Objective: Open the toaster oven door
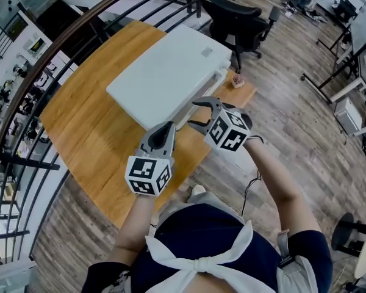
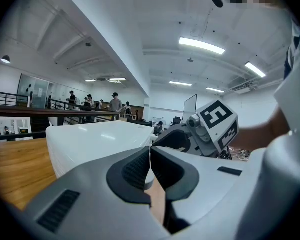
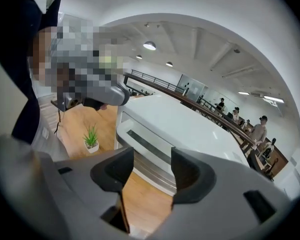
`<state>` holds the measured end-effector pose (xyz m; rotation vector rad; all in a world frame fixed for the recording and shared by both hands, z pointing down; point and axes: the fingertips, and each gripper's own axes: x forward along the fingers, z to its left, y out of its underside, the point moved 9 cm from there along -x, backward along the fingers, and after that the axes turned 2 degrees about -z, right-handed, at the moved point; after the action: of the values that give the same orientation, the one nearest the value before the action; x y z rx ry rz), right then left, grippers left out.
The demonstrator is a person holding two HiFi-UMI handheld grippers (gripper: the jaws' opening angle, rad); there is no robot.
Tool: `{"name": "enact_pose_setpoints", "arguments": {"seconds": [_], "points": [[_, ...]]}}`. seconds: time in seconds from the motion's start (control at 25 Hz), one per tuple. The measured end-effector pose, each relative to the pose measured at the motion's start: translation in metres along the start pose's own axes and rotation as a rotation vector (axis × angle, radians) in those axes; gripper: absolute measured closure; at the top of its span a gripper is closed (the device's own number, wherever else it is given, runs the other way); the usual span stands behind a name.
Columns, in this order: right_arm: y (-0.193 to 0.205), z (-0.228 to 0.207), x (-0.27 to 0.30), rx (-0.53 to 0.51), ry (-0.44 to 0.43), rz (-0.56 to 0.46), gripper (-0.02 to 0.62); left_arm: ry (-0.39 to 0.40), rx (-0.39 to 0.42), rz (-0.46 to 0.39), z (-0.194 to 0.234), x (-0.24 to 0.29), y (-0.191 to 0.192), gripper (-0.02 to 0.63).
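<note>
A white toaster oven (image 1: pixel 171 72) lies on the round wooden table (image 1: pixel 91 127), its front toward me. In the right gripper view its front (image 3: pixel 145 151) shows a long white bar over a dark slot, door closed. My right gripper (image 1: pixel 196 113) is open just in front of that front's right end, nothing between its fingers (image 3: pixel 152 161). My left gripper (image 1: pixel 169 128) is shut and empty, beside the oven's near left corner. In the left gripper view its closed tips (image 2: pixel 150 151) point past the oven's side (image 2: pixel 95 141).
A small potted plant (image 1: pixel 237 80) (image 3: pixel 91 139) stands on the table to the right of the oven. A black office chair (image 1: pixel 238 17) is beyond the table. A dark railing (image 1: pixel 24 102) curves round the table's far left. Wood floor lies below the near edge.
</note>
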<state>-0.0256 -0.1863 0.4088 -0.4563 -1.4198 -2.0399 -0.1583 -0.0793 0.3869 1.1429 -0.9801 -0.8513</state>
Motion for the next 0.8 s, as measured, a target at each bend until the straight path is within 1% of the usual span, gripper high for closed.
{"name": "enact_pose_setpoints", "arguments": {"seconds": [0.16,0.32,0.56,0.8], "points": [[0.0001,-0.0001,0.0078,-0.071,-0.057,0.062,0.365,-0.012,-0.002,-0.001,0.0012,-0.0005,-0.0005,0.581],[0.0010,0.0014,0.0114,-0.111,-0.055,0.079,0.368,-0.021,-0.006,0.000,0.0035,-0.0003,0.0020,0.581],[0.0005,0.0004,0.0099,-0.106,-0.079,0.101,0.380,-0.022,-0.015,-0.001,0.0044,0.0004,0.0037,0.581],[0.0033,0.0031,0.0059,-0.060,-0.085,0.079,0.377,-0.015,-0.017,0.004,0.0046,0.0012,0.0035,0.581]]}}
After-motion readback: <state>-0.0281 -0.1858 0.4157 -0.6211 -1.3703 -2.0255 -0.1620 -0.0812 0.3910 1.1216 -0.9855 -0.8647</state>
